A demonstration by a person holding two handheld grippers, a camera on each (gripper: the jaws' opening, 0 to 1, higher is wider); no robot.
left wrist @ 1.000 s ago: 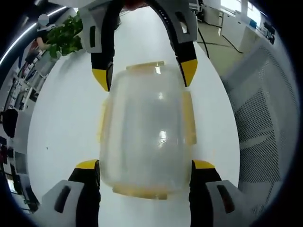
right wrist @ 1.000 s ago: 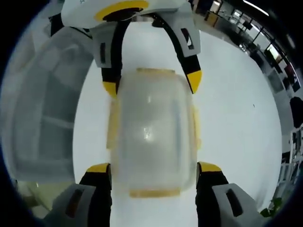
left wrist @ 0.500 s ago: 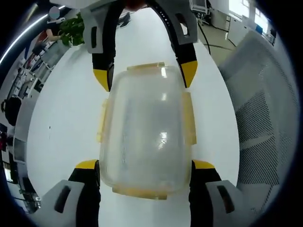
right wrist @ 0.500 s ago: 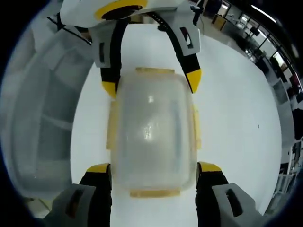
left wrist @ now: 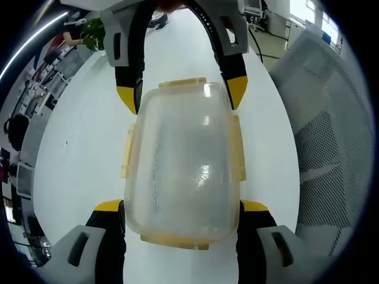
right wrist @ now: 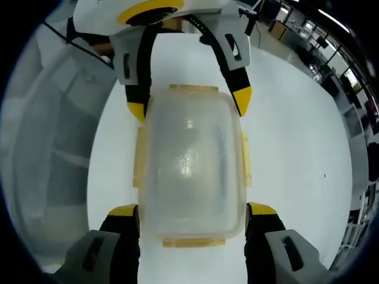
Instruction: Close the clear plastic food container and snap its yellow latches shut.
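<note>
Left gripper view: container [left wrist: 180, 171] on white surface [left wrist: 83, 148], straddled by both wide-open, empty claws; uneven press risks skidding.

The rectangular clear plastic food container [left wrist: 180, 171] looks slightly frosted yet glossy, catching bright glints between the jaws. Its translucent yellow plastic latches [left wrist: 237, 148] are smooth. Beneath lies a smooth, matt white table [left wrist: 83, 148]. Beside it, to the right in the left gripper view, stands a perforated white mesh chair [left wrist: 328, 148].
</note>
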